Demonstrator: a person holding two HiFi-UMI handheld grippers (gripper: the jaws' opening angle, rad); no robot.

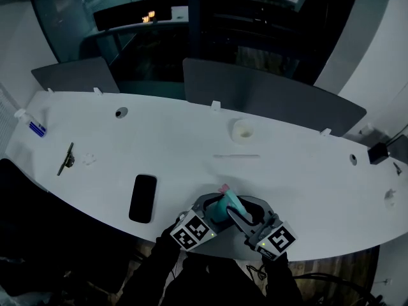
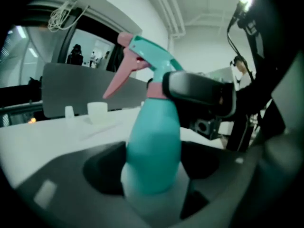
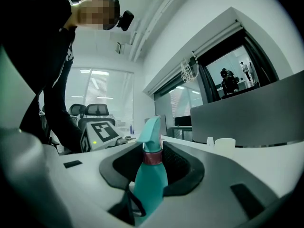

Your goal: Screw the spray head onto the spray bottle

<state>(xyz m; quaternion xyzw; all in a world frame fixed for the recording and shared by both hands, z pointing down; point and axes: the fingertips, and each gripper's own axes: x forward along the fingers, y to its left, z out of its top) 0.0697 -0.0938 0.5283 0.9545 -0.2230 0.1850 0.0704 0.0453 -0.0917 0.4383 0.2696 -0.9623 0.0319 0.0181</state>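
Note:
A teal spray bottle stands upright near the table's front edge, its teal spray head with a pink trigger seated on the neck above a pink collar. My left gripper comes in from the left and is shut on the bottle's lower body. From the right, my right gripper is shut on the collar just under the spray head. In the right gripper view the left gripper's marker cube shows behind the bottle. The bottle's base is hidden by the jaws.
A black phone lies left of the grippers. Farther back on the white table are a white cup and a thin pale rod. A dark tool and a small bottle lie far left. Grey partitions line the far edge.

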